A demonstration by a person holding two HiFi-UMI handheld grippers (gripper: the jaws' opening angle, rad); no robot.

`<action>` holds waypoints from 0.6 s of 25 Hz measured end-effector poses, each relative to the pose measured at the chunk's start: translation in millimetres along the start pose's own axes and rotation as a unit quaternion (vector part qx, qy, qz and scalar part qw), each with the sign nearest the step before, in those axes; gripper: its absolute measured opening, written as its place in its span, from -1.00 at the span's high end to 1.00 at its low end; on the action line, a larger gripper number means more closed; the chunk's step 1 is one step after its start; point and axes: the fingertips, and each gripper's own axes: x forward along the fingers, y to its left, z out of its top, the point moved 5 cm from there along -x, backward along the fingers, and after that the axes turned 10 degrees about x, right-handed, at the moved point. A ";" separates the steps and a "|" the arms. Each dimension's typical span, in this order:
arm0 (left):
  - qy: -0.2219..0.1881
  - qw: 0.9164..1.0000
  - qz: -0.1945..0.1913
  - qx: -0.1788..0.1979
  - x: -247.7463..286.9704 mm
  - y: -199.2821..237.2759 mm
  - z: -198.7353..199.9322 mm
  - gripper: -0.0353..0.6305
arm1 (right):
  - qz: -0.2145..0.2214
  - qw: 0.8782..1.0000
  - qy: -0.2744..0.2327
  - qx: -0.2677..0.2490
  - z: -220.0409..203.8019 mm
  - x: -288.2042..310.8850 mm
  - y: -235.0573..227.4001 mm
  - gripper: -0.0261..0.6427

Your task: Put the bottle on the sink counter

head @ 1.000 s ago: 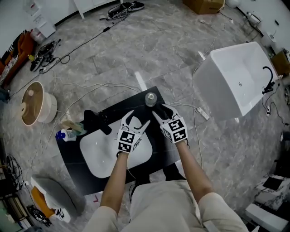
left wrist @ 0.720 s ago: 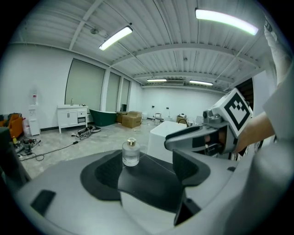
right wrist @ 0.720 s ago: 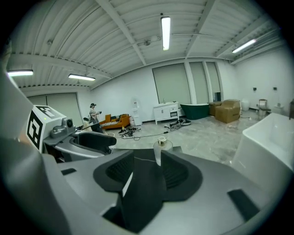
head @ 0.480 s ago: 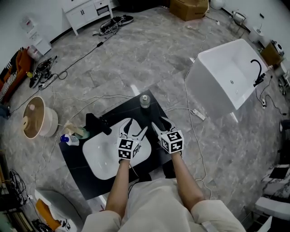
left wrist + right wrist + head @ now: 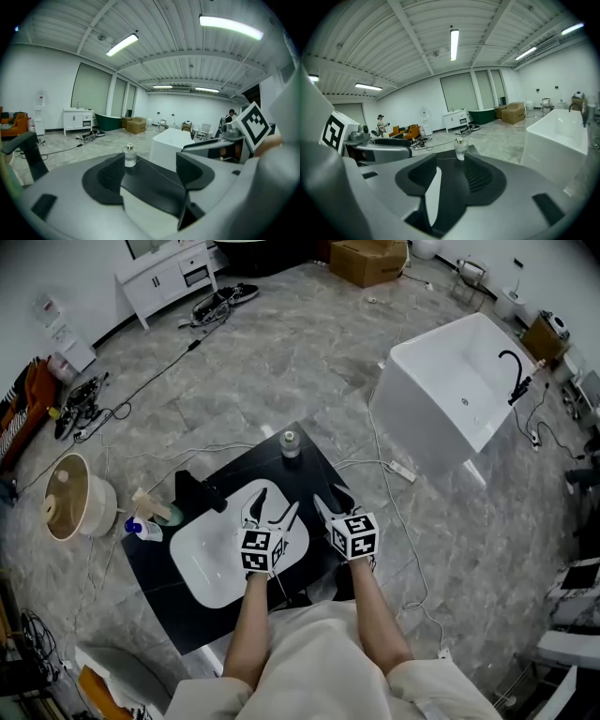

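Observation:
A small clear bottle [image 5: 290, 443] with a pale cap stands upright on the far corner of the black sink counter [image 5: 314, 476]. It shows small ahead in the left gripper view [image 5: 130, 156] and the right gripper view [image 5: 461, 149]. My left gripper [image 5: 274, 506] hovers over the white basin [image 5: 211, 554], open and empty [image 5: 150, 171]. My right gripper [image 5: 332, 499] is beside it over the counter's right side, also open with nothing between its fingers [image 5: 451, 174]. Both are well short of the bottle.
A black faucet [image 5: 199, 492] stands at the basin's far left, with a blue-capped bottle [image 5: 142, 530] beside it. A white bathtub [image 5: 448, 395] sits to the right, a round wooden-topped tub [image 5: 67, 486] to the left. Cables and a power strip [image 5: 403, 470] lie on the floor.
Both grippers have drawn back toward the person, away from the bottle. The right gripper was close beside it a second ago. The bottle stays standing alone on the counter corner.

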 end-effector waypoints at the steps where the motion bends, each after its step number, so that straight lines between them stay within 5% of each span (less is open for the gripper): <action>1: 0.000 1.000 -0.001 0.001 -2.0 -1.4 -0.2 -0.15 | -0.001 1.000 -0.001 0.000 -1.9 -3.0 1.4 0.37; 15: 0.008 0.999 -0.017 0.035 -28.0 -13.4 -11.6 -0.12 | 0.009 1.000 -0.006 -0.018 -13.9 -16.4 24.7 0.37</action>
